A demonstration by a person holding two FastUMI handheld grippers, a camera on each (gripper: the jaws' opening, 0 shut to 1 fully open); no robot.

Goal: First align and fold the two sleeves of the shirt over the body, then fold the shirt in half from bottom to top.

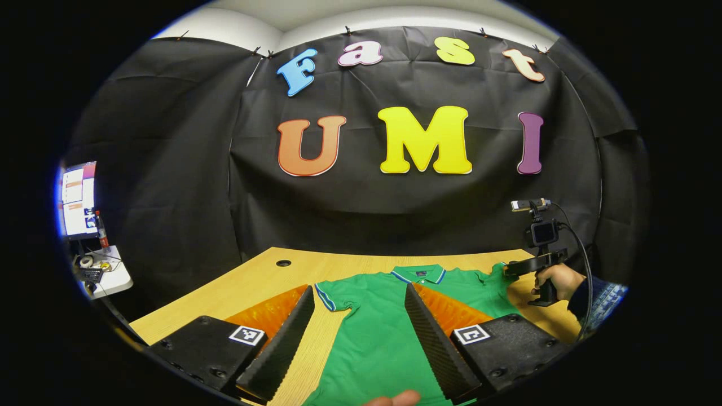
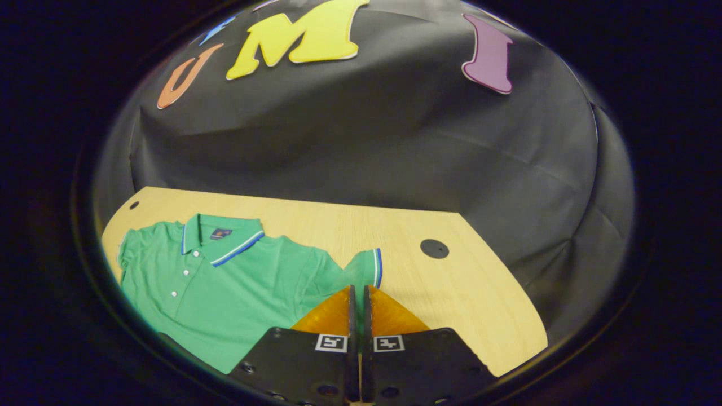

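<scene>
A green polo shirt (image 1: 383, 332) with blue-trimmed collar (image 1: 420, 274) lies flat and face up on the wooden table (image 1: 265, 279). My left gripper (image 1: 358, 287) stands open above the shirt's lower body, its fingers straddling the chest and the near sleeve (image 1: 330, 296). Farther right, a hand (image 1: 558, 280) holds my right gripper (image 1: 516, 266) at the shirt's other sleeve. In the right gripper view the shirt (image 2: 225, 282) spreads to the left, and my right gripper (image 2: 358, 288) is shut on the lower edge of that sleeve (image 2: 364, 268), which rises just past the fingertips.
The table has a round cable hole (image 2: 434, 248) beyond the pinched sleeve and another (image 1: 284, 263) at the far left corner. A monitor (image 1: 79, 197) and a small white side table (image 1: 110, 273) with clutter stand off to the left. Black cloth walls the back.
</scene>
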